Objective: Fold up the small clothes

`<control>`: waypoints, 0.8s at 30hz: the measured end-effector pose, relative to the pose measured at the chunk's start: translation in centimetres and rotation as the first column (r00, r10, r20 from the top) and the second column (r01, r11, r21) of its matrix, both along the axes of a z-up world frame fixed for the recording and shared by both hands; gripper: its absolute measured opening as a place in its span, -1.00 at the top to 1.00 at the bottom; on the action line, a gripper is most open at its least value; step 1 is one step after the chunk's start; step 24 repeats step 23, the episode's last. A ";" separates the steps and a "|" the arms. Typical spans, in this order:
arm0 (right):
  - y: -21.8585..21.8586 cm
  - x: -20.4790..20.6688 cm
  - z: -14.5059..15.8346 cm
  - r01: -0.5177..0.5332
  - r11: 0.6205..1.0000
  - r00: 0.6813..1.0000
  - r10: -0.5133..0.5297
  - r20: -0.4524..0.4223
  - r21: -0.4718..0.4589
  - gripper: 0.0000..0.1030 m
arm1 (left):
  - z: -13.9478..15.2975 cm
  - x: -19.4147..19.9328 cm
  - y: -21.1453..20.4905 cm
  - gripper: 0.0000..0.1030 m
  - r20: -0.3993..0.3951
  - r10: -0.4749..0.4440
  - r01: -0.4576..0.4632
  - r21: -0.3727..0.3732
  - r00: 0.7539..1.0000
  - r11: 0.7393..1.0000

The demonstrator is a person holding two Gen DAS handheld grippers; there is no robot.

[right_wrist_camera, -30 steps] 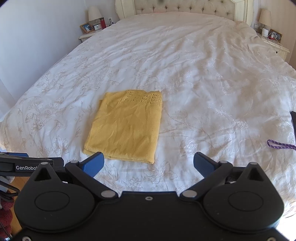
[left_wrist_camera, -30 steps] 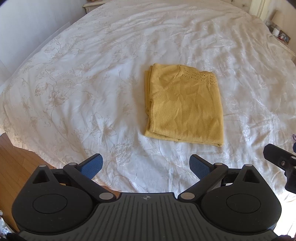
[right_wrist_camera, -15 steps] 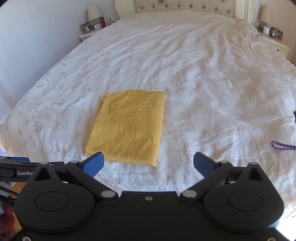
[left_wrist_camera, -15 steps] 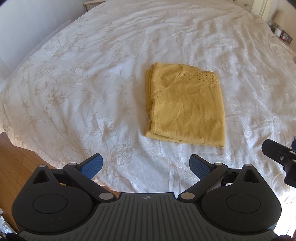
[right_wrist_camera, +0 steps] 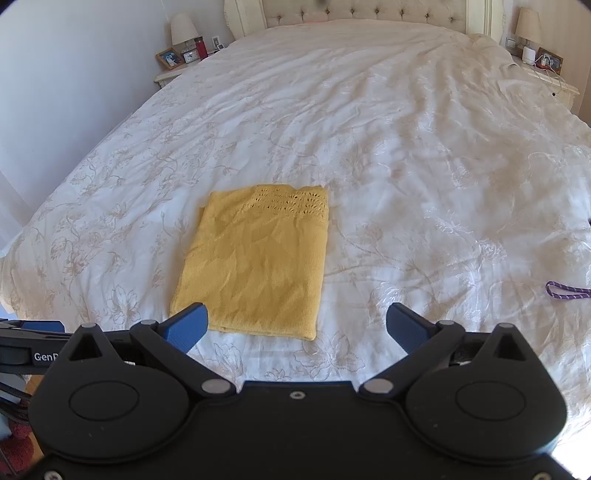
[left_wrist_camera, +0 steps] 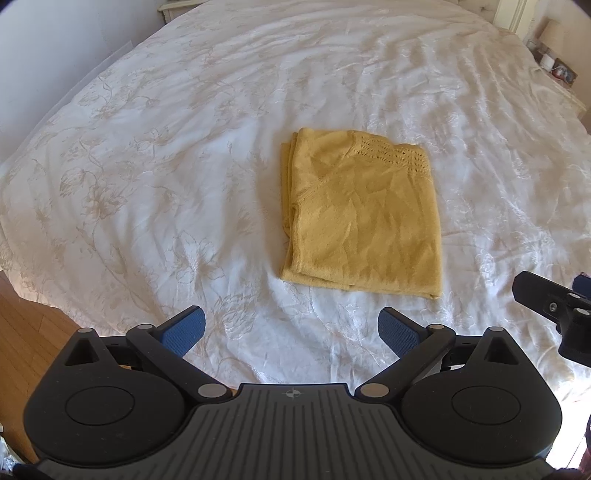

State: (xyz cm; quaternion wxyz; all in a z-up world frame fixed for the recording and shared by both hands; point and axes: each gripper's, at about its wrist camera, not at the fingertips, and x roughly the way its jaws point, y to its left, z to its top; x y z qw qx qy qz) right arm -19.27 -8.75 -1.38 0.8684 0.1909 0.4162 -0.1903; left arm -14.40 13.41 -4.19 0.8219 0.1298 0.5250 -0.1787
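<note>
A yellow knit garment (left_wrist_camera: 364, 218) lies folded into a flat rectangle on the white bedspread (left_wrist_camera: 184, 155), lace trim at its far edge. It also shows in the right wrist view (right_wrist_camera: 258, 262). My left gripper (left_wrist_camera: 291, 328) is open and empty, held short of the garment's near edge. My right gripper (right_wrist_camera: 295, 325) is open and empty, just short of the garment's near edge, its left finger (right_wrist_camera: 186, 326) overlapping the near left corner in view. Part of the right gripper (left_wrist_camera: 554, 310) shows at the right edge of the left wrist view.
The bed's near edge and wood floor (left_wrist_camera: 26, 332) are at the lower left. A purple cord (right_wrist_camera: 565, 290) lies on the bedspread at the right. Nightstands with lamps (right_wrist_camera: 183, 29) and frames flank the tufted headboard (right_wrist_camera: 365, 11).
Both grippers have moved slightly forward toward the garment; it sits a little nearer in both views. The garment itself has not moved. Both grippers stay open.
</note>
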 end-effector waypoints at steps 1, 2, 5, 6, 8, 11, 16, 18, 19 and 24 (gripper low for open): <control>0.0 0.0 0.0 0.000 1.000 1.000 0.000 0.000 -0.001 -0.99 | 0.0 0.0 0.0 -0.97 -0.001 -0.001 0.001 -0.001 1.000 1.000; 0.0 0.0 0.0 0.000 1.000 1.000 0.000 0.000 -0.001 -0.99 | 0.0 0.1 -0.1 -0.97 -0.002 -0.002 0.002 -0.002 1.000 1.000; -0.1 0.2 -0.1 -0.004 1.000 1.000 0.004 -0.003 0.001 -0.99 | 0.0 0.2 -0.2 -0.97 -0.006 -0.004 0.004 -0.005 1.000 1.000; -0.1 0.3 -0.1 -0.005 1.000 1.000 0.005 -0.004 0.002 -0.99 | 0.0 0.3 -0.2 -0.97 -0.007 -0.005 0.005 -0.006 1.000 1.000; -0.3 0.4 -0.2 -0.005 1.000 1.000 0.005 -0.004 0.004 -0.99 | -0.1 0.4 -0.3 -0.97 -0.009 -0.007 0.007 -0.007 1.000 1.000; -0.4 0.6 -0.3 -0.005 1.000 1.000 0.005 -0.005 0.008 -0.99 | -0.1 0.4 -0.5 -0.97 -0.010 -0.009 0.009 -0.006 1.000 1.000; -0.6 0.9 -0.4 -0.004 1.000 1.000 0.005 -0.010 0.019 -0.99 | -0.1 0.8 -0.7 -0.97 -0.011 -0.011 0.011 -0.008 1.000 1.000; -0.7 1.1 -0.5 -0.006 1.000 1.000 0.006 -0.014 0.021 -0.99 | -0.1 0.9 -0.9 -0.97 -0.013 -0.013 0.013 -0.007 1.000 1.000; -0.8 1.1 -0.5 -0.006 1.000 1.000 0.006 -0.015 0.022 -0.99 | -0.2 1.0 -0.9 -0.97 -0.015 -0.014 0.014 -0.007 1.000 1.000; -1.0 1.5 -0.7 -0.004 1.000 1.000 0.005 -0.022 0.029 -0.99 | -0.3 1.3 -1.1 -0.97 -0.025 -0.017 0.017 -0.006 1.000 1.000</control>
